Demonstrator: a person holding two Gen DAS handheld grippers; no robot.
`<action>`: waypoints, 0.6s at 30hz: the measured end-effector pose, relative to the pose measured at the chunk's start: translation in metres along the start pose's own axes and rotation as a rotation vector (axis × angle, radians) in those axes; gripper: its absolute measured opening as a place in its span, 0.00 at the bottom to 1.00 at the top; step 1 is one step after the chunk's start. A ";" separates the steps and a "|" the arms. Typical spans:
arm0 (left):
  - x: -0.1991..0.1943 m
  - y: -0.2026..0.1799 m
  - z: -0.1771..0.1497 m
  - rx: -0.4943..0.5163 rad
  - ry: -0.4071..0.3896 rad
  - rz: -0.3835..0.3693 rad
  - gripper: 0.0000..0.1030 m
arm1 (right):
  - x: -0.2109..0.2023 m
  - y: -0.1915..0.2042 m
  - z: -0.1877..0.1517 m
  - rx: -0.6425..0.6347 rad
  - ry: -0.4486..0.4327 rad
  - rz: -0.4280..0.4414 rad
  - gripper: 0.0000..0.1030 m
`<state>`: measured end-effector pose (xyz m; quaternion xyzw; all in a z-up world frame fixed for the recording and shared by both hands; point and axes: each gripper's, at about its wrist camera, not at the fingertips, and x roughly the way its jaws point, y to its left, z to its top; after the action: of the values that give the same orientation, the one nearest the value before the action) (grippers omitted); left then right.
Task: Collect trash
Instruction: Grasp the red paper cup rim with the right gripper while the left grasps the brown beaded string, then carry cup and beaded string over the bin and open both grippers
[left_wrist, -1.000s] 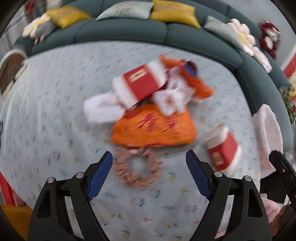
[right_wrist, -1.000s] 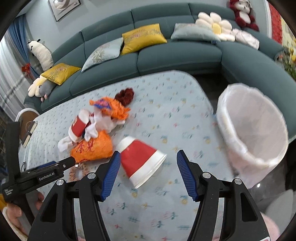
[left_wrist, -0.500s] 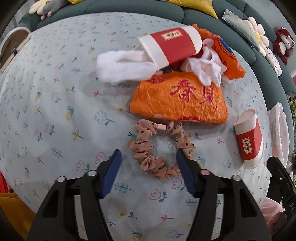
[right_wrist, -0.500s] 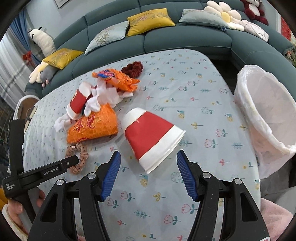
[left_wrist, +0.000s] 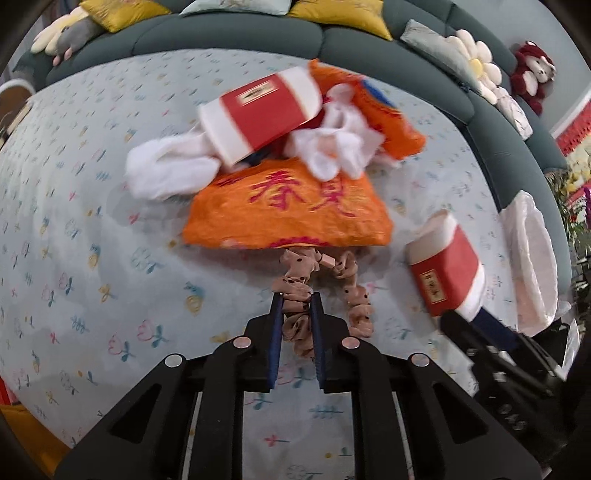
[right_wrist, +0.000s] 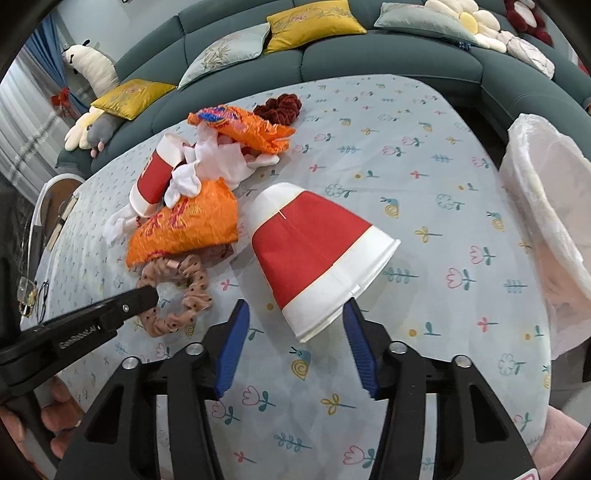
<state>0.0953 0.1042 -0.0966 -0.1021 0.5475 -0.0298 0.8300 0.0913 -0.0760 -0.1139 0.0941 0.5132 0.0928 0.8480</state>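
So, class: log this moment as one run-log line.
left gripper: shut on scrunchie | right gripper: open, around paper cup | bin: right of table

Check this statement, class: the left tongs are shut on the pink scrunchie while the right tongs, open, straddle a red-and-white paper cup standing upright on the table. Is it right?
Not quite. The paper cup is not upright; the right wrist view shows it lying on its side on the table. The rest holds: the left tongs are shut on the pink scrunchie, and the right tongs, open, straddle the cup.
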 end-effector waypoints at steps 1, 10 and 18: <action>0.000 -0.002 0.001 0.005 -0.002 -0.005 0.14 | 0.001 0.000 0.001 -0.001 0.002 0.005 0.43; -0.002 -0.017 0.006 0.037 -0.016 -0.035 0.14 | 0.009 0.001 0.004 -0.005 0.012 0.059 0.13; -0.008 -0.025 0.007 0.061 -0.030 -0.045 0.14 | 0.007 -0.002 0.004 0.009 0.009 0.088 0.10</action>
<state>0.1000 0.0820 -0.0814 -0.0892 0.5315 -0.0636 0.8399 0.0977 -0.0765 -0.1183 0.1199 0.5126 0.1283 0.8405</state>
